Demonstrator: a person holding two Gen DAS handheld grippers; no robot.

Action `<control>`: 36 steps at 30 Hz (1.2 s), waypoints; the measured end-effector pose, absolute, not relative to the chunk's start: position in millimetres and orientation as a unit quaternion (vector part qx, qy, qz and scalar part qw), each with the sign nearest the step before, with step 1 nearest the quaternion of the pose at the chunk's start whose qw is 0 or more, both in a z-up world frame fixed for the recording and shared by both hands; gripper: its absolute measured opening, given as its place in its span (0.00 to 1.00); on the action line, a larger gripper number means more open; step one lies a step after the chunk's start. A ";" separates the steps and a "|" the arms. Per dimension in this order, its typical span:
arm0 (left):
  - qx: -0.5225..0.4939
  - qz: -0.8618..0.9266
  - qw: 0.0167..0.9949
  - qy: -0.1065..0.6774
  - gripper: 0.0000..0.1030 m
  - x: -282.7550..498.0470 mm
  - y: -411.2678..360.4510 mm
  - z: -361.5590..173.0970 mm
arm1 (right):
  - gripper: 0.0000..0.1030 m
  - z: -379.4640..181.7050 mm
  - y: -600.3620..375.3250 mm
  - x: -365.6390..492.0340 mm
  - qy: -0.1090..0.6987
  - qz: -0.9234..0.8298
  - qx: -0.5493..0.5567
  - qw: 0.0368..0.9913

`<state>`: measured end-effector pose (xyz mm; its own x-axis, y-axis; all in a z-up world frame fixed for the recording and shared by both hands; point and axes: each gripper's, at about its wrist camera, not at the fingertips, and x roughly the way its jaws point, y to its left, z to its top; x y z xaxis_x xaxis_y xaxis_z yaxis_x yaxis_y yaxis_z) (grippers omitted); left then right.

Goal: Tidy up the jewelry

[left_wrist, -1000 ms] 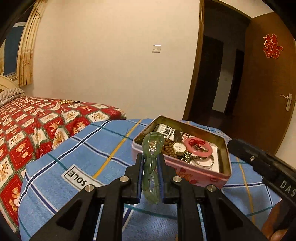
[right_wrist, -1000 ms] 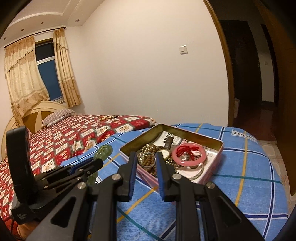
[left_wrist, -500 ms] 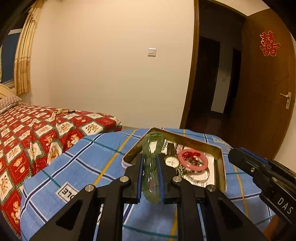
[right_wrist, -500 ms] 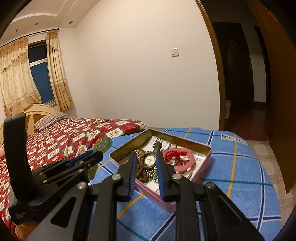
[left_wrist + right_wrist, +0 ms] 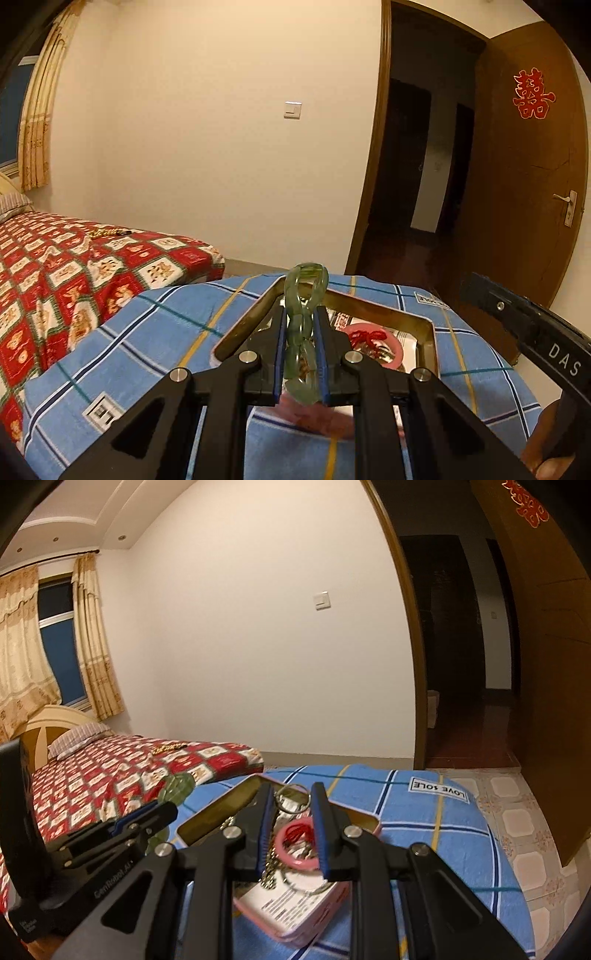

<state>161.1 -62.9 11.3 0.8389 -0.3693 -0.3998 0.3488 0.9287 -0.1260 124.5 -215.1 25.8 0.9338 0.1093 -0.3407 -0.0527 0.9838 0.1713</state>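
Between the blue pads of the left gripper (image 5: 301, 354) hangs a green chain-link bracelet (image 5: 303, 328), pinched along its length so the top loop stands clear above the open tin (image 5: 426, 332), likely for lowering inside. Beside it, the right gripper (image 5: 291, 830) holds nothing, its jaws slightly apart over the tin's pink bangle (image 5: 295, 845). Beneath lies a blue plaid cloth (image 5: 155, 332).

The tin (image 5: 360, 818) sits on the blanket (image 5: 424, 805), right of the bed (image 5: 122, 771).
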 end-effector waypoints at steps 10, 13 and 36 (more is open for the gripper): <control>-0.022 -0.203 0.946 0.252 0.13 201.2 -97.7 -0.6 | 0.23 20.2 -218.4 161.0 0.195 0.024 0.086 0.977; -0.009 -0.199 0.944 0.263 0.13 206.0 -104.9 -7.5 | 0.23 11.0 -220.0 168.6 0.212 0.021 0.085 0.973; 0.025 -0.155 0.937 0.313 0.13 219.6 -109.4 -29.9 | 0.23 -21.1 -228.2 194.7 0.302 0.022 0.074 0.950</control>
